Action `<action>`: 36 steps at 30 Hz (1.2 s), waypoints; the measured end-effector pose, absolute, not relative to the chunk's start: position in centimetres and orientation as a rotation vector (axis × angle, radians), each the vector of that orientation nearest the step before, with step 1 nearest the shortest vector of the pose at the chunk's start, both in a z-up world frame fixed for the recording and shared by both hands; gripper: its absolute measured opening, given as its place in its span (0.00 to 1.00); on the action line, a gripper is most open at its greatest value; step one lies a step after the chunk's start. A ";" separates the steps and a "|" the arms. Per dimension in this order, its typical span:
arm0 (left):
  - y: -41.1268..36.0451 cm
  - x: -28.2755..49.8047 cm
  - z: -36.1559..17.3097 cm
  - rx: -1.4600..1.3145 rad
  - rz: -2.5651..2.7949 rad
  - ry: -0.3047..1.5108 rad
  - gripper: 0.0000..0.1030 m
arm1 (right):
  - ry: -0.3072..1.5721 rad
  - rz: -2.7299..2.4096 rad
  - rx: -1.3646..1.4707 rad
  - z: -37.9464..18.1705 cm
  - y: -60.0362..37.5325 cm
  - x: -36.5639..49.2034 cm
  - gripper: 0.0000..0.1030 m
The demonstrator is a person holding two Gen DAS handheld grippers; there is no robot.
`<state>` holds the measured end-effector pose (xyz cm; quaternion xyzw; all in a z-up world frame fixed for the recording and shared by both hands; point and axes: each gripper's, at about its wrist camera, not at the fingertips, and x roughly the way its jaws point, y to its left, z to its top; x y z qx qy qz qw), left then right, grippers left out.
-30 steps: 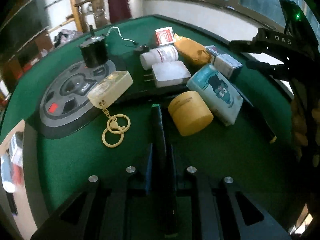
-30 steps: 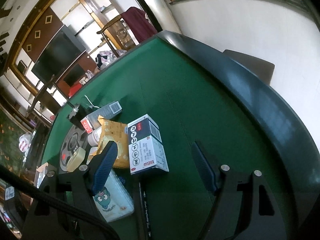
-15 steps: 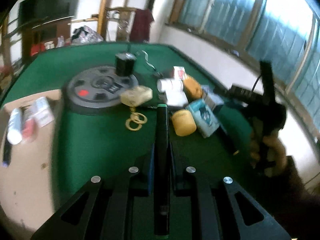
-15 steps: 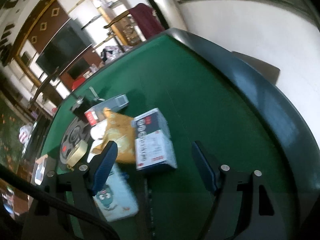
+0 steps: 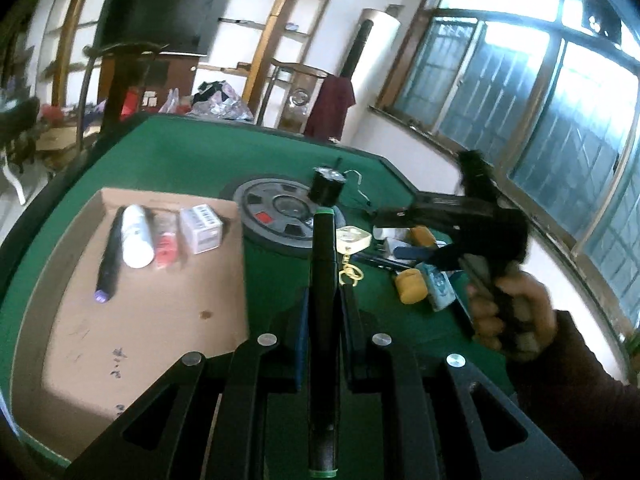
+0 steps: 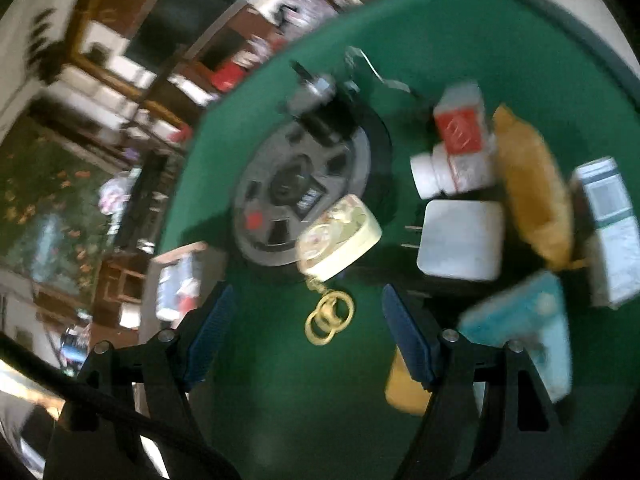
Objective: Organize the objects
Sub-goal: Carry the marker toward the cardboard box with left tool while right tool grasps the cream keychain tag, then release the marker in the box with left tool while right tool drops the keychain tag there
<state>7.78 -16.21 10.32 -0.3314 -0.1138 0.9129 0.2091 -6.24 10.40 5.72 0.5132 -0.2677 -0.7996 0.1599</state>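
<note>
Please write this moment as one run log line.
left gripper: shut on pen | right gripper: open, nothing held, above keychain | cardboard tray: four items

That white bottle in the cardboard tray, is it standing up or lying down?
Lying down. In the left wrist view the white bottle rests on its side on the tray, between a dark pen and a red packet.

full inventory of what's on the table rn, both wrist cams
Marker pen: 1, black with green ends, in left claw.
Cardboard tray: 1, brown, table's left; holds a dark pen, white bottle, red packet, small white box.
Weight plate: 1, grey, centre.
Keychain case: 1, cream, gold rings, on plate's edge.
Charger: 1, white, right of case.
Pill bottle: 1, white.
Pouch: 1, yellow.
Tissue pack: 1, teal.
Left claw: shut on marker.
Right claw: open, over the rings.
</note>
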 end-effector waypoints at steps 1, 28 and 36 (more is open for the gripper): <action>-16.9 7.8 10.1 -0.919 2.545 -0.330 0.11 | -0.785 -2.278 1.500 5.0 10.1 -7.0 0.74; -27.7 7.6 7.0 -0.996 2.677 -0.498 0.11 | -0.404 -2.528 1.538 5.8 4.2 -8.4 0.44; -27.6 3.1 6.7 -1.199 2.749 -0.343 0.11 | -0.463 -2.276 1.362 10.3 0.1 -4.1 0.44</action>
